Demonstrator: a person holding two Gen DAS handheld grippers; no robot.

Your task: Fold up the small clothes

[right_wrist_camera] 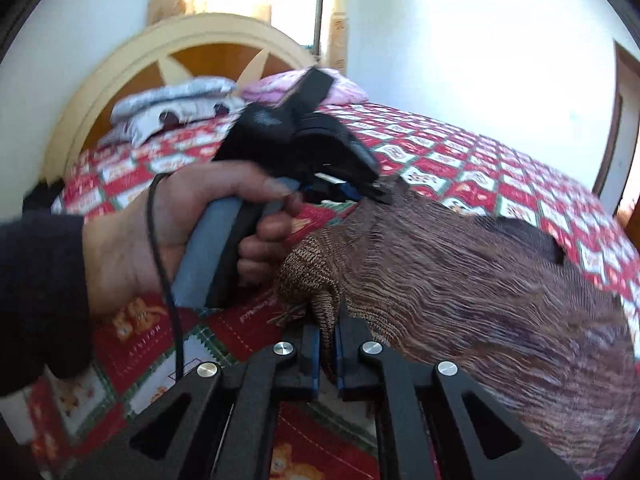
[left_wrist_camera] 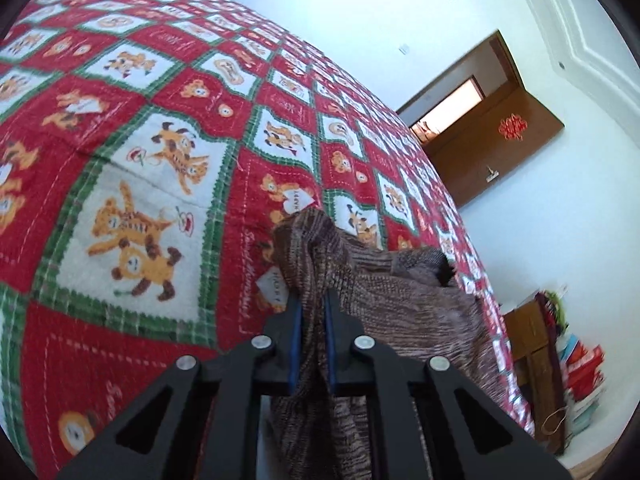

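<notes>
Quilted red patchwork bedspread (left_wrist_camera: 168, 92) w/ ribbed brown knit garment (right_wrist_camera: 460, 272) bunched, pinched by both left gripper (left_wrist_camera: 312, 300) & right gripper (right_wrist_camera: 328, 320).

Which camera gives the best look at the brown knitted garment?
The right wrist view: the brown knitted garment spreads wide there, pinched by both claws. The left wrist view shows only a bunched part of it over the bedspread.
</notes>
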